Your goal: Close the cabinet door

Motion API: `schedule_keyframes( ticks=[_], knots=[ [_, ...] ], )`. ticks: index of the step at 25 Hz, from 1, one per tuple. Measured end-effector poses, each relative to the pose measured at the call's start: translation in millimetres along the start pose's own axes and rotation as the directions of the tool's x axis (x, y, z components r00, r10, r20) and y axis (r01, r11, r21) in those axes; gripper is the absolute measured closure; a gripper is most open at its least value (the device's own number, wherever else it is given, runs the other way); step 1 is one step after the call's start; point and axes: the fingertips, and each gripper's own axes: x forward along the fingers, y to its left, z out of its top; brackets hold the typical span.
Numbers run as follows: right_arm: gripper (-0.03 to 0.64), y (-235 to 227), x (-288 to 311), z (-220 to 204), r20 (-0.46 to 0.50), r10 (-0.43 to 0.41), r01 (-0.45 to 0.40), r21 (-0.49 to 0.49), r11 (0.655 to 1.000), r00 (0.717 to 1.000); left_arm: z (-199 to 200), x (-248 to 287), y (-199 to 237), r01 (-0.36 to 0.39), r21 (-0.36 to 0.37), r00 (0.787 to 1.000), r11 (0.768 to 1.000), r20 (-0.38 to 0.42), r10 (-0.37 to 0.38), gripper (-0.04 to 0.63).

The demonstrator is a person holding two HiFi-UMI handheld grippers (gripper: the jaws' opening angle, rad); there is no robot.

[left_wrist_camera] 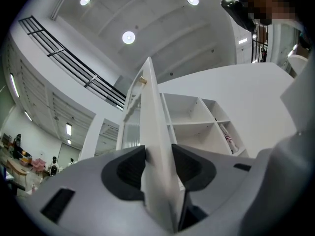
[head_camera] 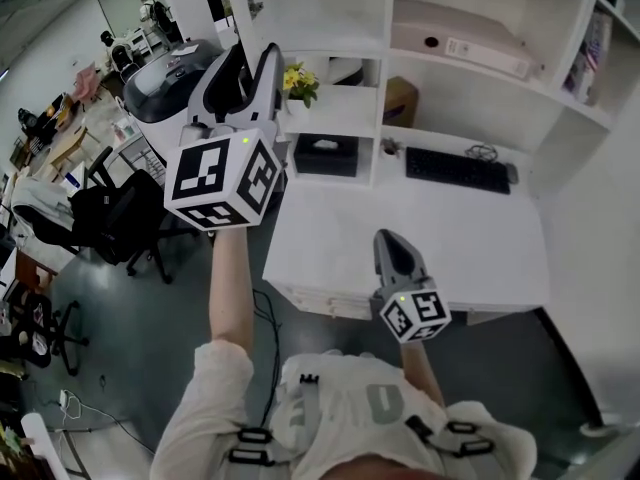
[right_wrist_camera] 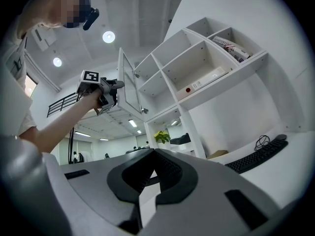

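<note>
1. Left of the desk (head_camera: 430,243), open grey floor (head_camera: 185,308) holds a black office chair (head_camera: 115,218), with more furniture farther off.
2. The left gripper (head_camera: 252,73) is raised beyond the desk's back left corner. Its jaws stand partly apart, with the free edge of the cabinet door (left_wrist_camera: 156,127) between them and the pads against both faces.
3. The cabinet door stands open, swung well out from the white shelving (head_camera: 385,38), high above the desk.
4. Along the desk's back edge sit a yellow-flowered plant (head_camera: 300,81), a black box (head_camera: 326,154), a cardboard box (head_camera: 400,100) and, toward the back right corner, a black keyboard (head_camera: 457,169).
5. The right gripper (head_camera: 388,240) hovers over the desk's front edge near its middle, jaws closed together and holding nothing. The desk's front half is bare.
6. In the head view the left gripper hides most of the door, hinge side included. The shelving's top compartments are cut off at the frame edge.
</note>
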Motion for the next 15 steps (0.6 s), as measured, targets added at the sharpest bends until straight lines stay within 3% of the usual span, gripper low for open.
schedule_keyframes(
  ticks=[9,15],
  knots=[
    [0.612,-7.9,-11.2,3.7,0.014,-0.046,0.046,0.003,0.999,0.999,-3.9,17.2,-22.3,-0.019,0.109,0.999,0.994,-0.025,0.022,0.419],
    [0.614,-20.5,-23.4,7.4,0.028,-0.102,0.102,0.009,0.995,0.994,-7.5,28.0,-34.9,-0.028,0.128,0.999,0.991,-0.021,0.031,0.411]
  ],
)
